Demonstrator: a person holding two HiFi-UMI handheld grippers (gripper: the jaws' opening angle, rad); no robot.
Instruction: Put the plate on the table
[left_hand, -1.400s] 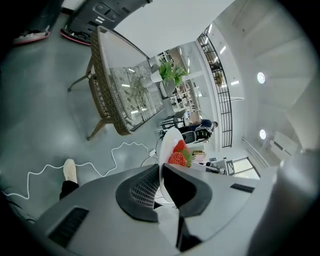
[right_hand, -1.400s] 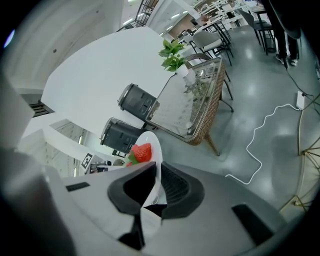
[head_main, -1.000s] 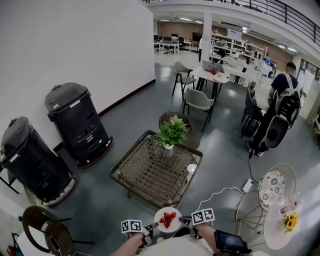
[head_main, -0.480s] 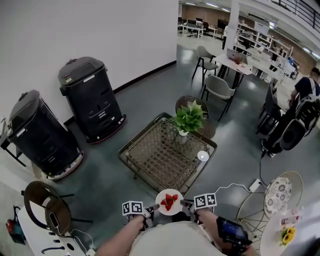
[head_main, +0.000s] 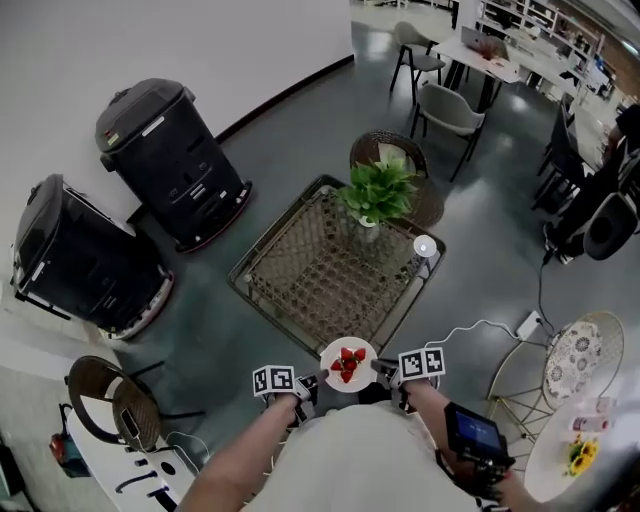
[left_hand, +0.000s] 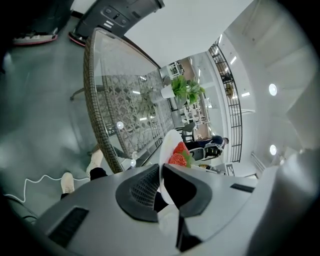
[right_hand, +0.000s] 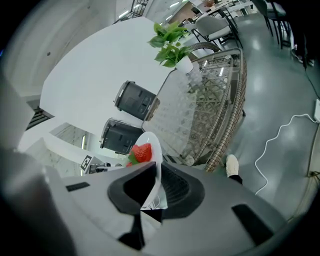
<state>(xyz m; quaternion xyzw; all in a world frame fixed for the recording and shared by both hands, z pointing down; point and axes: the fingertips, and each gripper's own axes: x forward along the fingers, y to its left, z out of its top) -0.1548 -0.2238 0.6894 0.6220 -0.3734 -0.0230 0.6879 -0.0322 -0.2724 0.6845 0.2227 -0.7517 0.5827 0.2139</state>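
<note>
The plate (head_main: 366, 351) has come up to the table (head_main: 330, 272), now hanging just short of its near edge. It rides level, strawberries (head_main: 347, 364) up. The left gripper (head_main: 305, 383) and right gripper (head_main: 385, 372) pinch opposite rims.

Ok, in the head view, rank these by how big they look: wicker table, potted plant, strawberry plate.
1. wicker table, clearly largest.
2. potted plant.
3. plate, which looks a bit smaller than the plant; it is nearer the camera, so real sizes stay unsure.
</note>
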